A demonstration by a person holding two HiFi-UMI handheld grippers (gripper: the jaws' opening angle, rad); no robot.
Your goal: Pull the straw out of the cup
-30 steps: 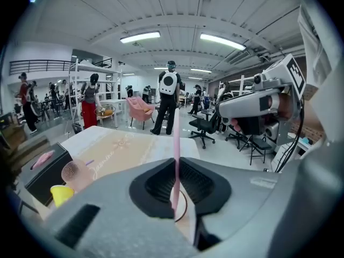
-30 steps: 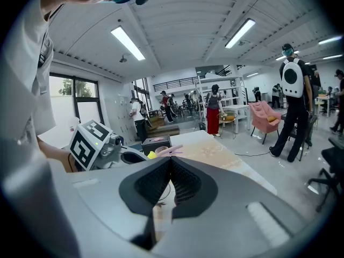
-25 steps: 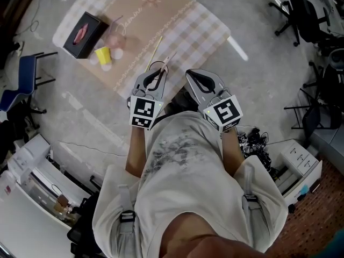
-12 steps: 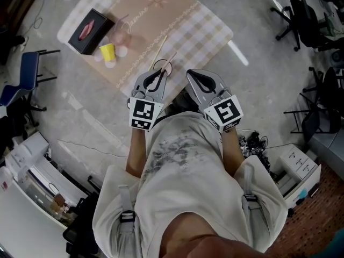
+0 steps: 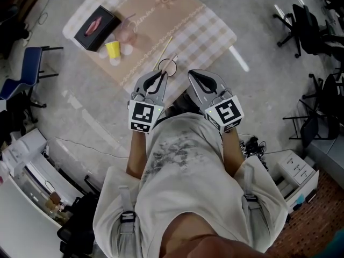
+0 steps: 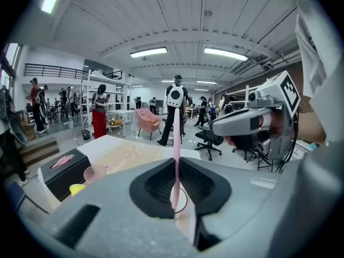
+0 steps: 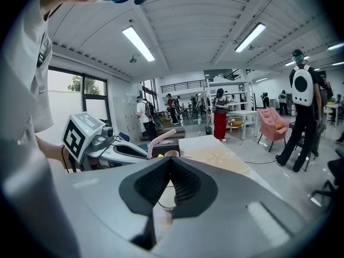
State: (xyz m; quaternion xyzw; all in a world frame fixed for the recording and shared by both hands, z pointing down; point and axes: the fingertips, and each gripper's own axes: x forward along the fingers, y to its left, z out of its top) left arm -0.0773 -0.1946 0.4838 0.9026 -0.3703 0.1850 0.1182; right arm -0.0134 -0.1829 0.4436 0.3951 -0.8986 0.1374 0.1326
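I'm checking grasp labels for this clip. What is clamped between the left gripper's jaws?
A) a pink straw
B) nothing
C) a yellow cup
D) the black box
A: in the left gripper view, the left gripper has its jaws closed on the pink straw, which stands upright between them.

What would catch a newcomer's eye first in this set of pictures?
The pink straw stands upright in the middle of the left gripper view, pinched in the left tool. In the head view the checked-cloth table stands out against the grey floor, with a black box and a small yellow cup at its left end.
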